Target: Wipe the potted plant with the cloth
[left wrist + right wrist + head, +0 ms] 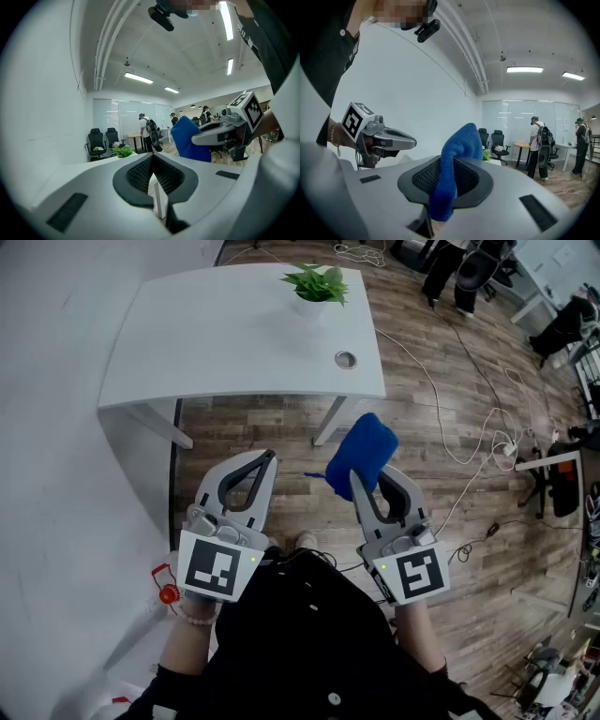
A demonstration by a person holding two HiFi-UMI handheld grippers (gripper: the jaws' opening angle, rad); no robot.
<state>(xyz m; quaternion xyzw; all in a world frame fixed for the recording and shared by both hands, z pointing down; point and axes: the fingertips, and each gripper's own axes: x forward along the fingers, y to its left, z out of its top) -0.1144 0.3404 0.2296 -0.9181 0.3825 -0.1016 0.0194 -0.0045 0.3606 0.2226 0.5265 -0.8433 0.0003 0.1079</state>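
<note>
right gripper (447,180): jaws are closing tight on a blue terry cloth (459,150). the fold is running up between the black ribbed pads, and its top is standing above them and flopping forward. in the head view the same gripper (367,486) is pointing away from the person, with the cloth (361,454) bunching over its tips.

left gripper (154,176): jaws are sitting fully together and gripping nothing; only a white leg of the surface is showing past them. in the head view it (265,458) is pointing forward alongside the right one, well apart from it, and a hand with a bead bracelet (195,613) is holding it from behind.

both grippers are hovering over the wood-plank floor (441,493), short of the near edge of the white rectangular surface (234,343).

the small green leafy plant in a white pot (317,287) is standing upright near the far edge of that surface, well away from both grippers and the cloth. a round metal cable grommet (345,359) is sitting near the surface's right end, closer to the person than the pot.

white cables (450,427) are trailing across the floor at right. black office chairs (96,143) and standing people (539,145) are showing in the background of the gripper views.
</note>
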